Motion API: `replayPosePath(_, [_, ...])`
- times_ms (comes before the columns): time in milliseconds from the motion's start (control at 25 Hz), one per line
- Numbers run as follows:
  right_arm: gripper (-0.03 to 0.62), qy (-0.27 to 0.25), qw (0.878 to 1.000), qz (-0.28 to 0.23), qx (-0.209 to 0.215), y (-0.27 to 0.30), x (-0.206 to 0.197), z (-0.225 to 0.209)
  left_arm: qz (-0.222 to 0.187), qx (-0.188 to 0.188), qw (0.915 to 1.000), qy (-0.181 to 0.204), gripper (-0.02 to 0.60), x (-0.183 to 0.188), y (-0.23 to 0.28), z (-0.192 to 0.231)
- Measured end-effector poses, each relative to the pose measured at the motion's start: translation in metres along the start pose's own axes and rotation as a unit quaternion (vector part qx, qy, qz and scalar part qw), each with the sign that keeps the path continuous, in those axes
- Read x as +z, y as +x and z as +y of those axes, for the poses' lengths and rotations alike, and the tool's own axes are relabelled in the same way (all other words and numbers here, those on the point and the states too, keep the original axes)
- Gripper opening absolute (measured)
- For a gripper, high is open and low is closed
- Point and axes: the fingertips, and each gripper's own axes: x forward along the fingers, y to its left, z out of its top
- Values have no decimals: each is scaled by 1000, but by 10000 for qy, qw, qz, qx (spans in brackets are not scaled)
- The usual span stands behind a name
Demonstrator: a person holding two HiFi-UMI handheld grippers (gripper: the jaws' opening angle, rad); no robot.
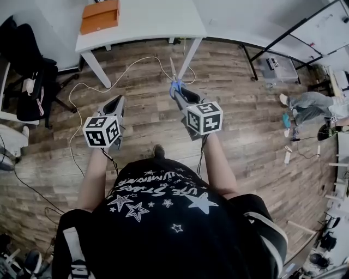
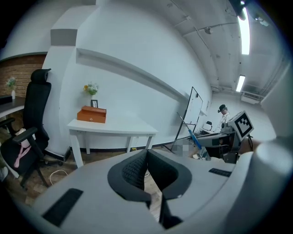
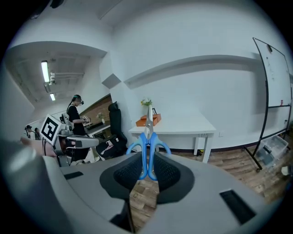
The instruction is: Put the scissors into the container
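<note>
Blue-handled scissors (image 1: 175,83) stand upright in my right gripper (image 1: 178,91), which is shut on their handles; the blades point up and away. In the right gripper view the scissors (image 3: 148,145) sit between the dark pads, blades toward the white table (image 3: 183,126). An orange-brown box (image 1: 100,16) rests on that table (image 1: 147,22), far ahead of both grippers. My left gripper (image 1: 118,101) hangs over the wooden floor at the left, shut with nothing in it; its pads (image 2: 132,171) meet at the tips. From the left gripper view the scissors (image 2: 195,138) show at the right.
A black office chair (image 1: 30,82) stands at the left. A white cable (image 1: 109,71) loops over the floor before the table. A whiteboard stand (image 1: 294,30) and someone's legs (image 1: 305,106) are at the right. Another person (image 3: 74,116) stands by desks.
</note>
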Motion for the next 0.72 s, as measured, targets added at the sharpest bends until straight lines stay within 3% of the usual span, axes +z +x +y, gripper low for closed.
replayPosePath(360, [100,198,9992,-274,223,17,17,-40,-121,296,9995,80,18,12,24,2])
replayPosePath(720, [100,54,9990,-74,448,36,20,-68,-196,614,9979,-96,18,15,40,2])
